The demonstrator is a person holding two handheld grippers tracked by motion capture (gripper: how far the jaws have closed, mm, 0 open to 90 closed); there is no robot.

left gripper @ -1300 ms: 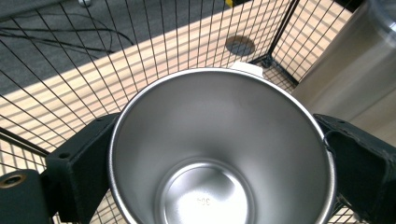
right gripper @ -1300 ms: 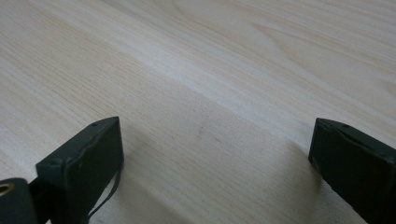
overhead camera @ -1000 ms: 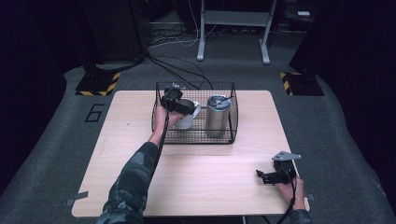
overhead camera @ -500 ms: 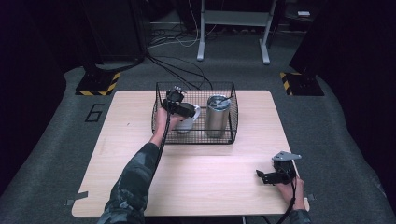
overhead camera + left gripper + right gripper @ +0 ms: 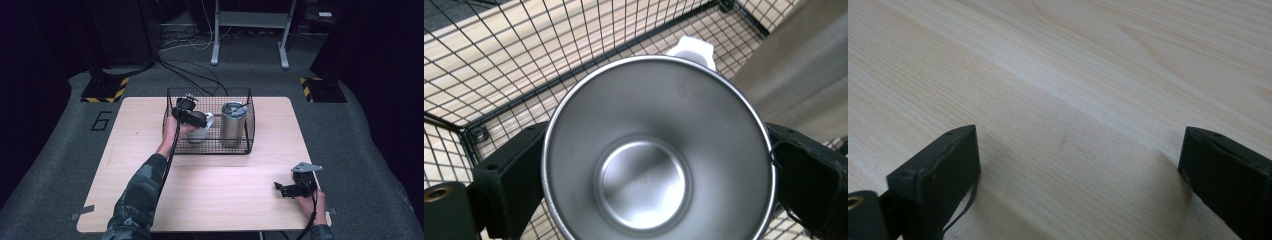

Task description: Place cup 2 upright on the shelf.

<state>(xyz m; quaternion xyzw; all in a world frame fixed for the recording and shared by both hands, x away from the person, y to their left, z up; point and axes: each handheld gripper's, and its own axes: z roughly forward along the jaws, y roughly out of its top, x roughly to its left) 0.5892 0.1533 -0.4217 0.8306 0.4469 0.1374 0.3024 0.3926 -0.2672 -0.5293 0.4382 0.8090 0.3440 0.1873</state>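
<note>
A white steel-lined mug (image 5: 200,131) stands at the left inside a black wire basket (image 5: 210,149) at the table's far middle. My left gripper (image 5: 195,120) reaches in over the basket's left wall and is shut on the mug. In the left gripper view I look straight down into the mug (image 5: 659,150); both black jaws press its sides and its white handle points away. A tall steel tumbler (image 5: 233,125) stands to the mug's right in the basket. My right gripper (image 5: 279,188) rests open on the bare wood at the front right, nothing between its jaws (image 5: 1075,175).
The wooden table (image 5: 225,200) spreads wide in front of the basket. The tumbler's wall (image 5: 804,75) is close to the right jaw of the left gripper. Basket mesh surrounds the mug. Dark floor, cables and a desk frame lie beyond the table.
The left gripper and the mug have shifted very slightly inside the basket. The right gripper has not moved.
</note>
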